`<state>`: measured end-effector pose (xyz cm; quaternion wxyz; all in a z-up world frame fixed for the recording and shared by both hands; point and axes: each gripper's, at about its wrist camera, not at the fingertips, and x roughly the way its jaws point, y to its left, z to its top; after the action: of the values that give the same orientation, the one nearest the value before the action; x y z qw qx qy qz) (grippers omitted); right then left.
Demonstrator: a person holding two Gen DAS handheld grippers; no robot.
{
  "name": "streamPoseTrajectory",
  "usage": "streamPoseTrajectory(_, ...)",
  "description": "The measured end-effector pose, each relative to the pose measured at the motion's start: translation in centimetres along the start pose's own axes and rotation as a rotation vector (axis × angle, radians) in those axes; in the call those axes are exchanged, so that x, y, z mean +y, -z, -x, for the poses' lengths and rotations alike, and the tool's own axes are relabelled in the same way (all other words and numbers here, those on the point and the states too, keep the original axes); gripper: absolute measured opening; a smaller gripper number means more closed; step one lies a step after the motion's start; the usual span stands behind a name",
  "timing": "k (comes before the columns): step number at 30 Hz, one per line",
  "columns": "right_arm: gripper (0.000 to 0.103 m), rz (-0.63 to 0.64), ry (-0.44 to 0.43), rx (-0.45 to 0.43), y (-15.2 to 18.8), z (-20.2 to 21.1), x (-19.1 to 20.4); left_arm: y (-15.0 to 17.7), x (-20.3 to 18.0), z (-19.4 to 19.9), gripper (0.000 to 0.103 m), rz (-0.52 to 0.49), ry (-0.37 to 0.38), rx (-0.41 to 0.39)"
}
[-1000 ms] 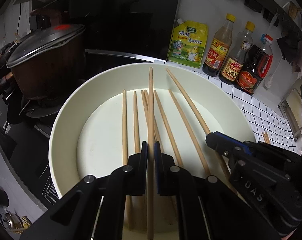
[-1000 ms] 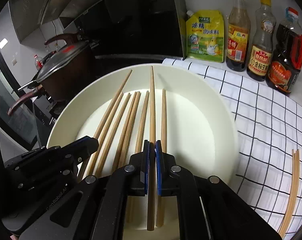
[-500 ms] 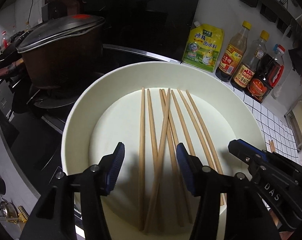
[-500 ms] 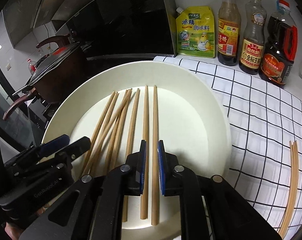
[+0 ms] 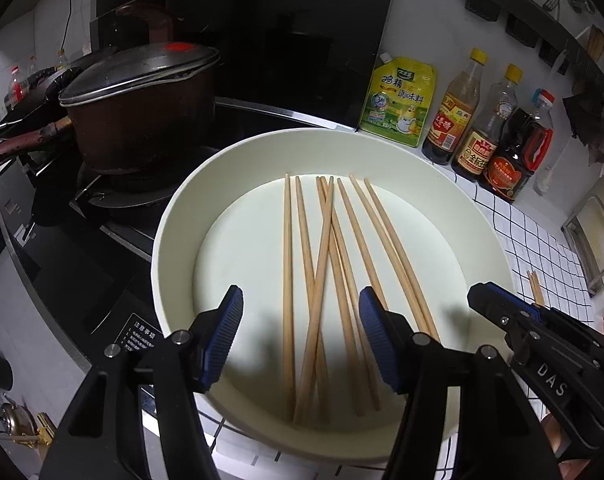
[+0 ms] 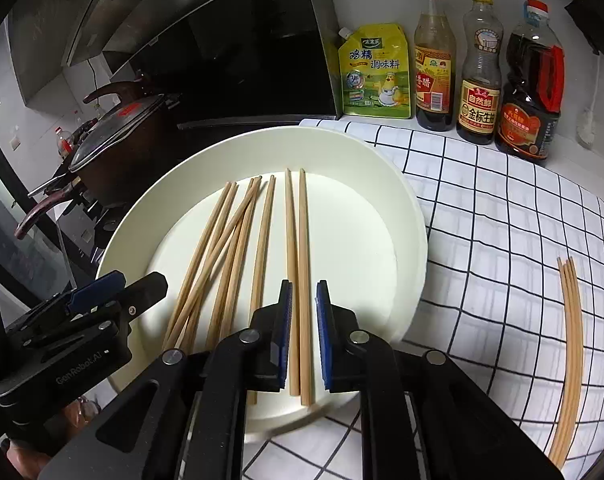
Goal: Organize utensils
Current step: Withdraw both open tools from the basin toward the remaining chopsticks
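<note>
Several wooden chopsticks (image 5: 326, 272) lie in a round cream tray (image 5: 173, 248), some crossing each other. My left gripper (image 5: 299, 312) is wide open and empty above their near ends. My right gripper (image 6: 303, 300) is open a little and empty, its pads either side of the two rightmost chopsticks (image 6: 297, 264) in the tray (image 6: 412, 240) without touching them. A few more chopsticks (image 6: 570, 356) lie on the checked cloth to the right.
A dark pot with a lid (image 5: 141, 108) stands on the stove to the left. A yellow seasoning pouch (image 5: 398, 100) and three sauce bottles (image 5: 482, 128) line the back wall. A checked cloth (image 6: 502, 220) covers the counter on the right.
Both grippers let go of their chopsticks, which now lie in the tray. The left opened wide, the right opened slightly, and both drew back and up.
</note>
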<state>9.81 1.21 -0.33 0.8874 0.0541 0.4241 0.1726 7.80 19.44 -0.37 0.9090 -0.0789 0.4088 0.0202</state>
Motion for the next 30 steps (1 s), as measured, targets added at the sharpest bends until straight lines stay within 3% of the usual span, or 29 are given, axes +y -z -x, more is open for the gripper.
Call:
streamPoseTrajectory(13, 0.023, -0.036, 0.035, -0.031, 2.4, 4.0, -1.2, 1.3, -0.6, 2.6, 0.065, 0.012, 0.043, -0.028)
streamPoseTrajectory(30, 0.028, -0.051, 0.092, -0.089, 4.6, 9.1, -4.2, 3.2, -6.0, 5.1, 0.069, -0.08, 0.104, -0.044)
